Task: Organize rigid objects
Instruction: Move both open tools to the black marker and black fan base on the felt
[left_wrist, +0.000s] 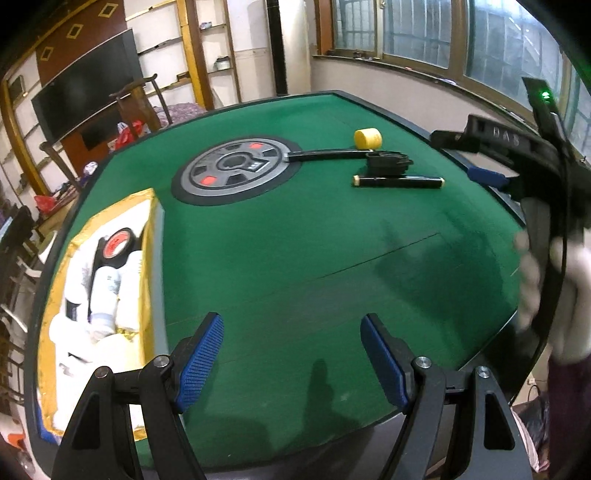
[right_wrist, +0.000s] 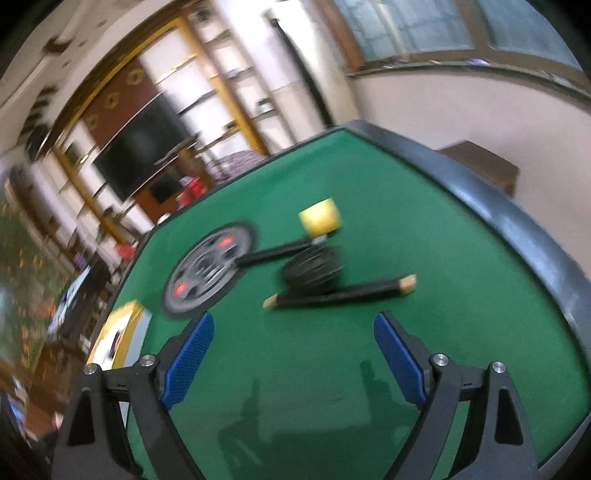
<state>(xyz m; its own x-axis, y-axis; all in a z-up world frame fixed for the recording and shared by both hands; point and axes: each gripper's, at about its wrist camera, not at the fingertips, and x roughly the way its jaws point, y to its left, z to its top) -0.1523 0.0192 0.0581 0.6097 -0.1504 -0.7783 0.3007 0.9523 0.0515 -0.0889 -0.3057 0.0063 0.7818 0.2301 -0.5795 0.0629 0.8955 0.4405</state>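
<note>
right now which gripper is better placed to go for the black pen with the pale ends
Right, probably. The right gripper is open with the black pen lying just ahead between its fingers. The left gripper, also open, faces bare green felt, the pen far off.

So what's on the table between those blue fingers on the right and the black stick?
Nothing: in the right wrist view only bare green felt lies between the right gripper's fingers and the black stick.

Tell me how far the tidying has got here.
Done: several items lie in the yellow-edged box. In hand: nothing; left gripper and right gripper are both open. Left: yellow cylinder, black stick, black ribbed piece on the green table.
</note>
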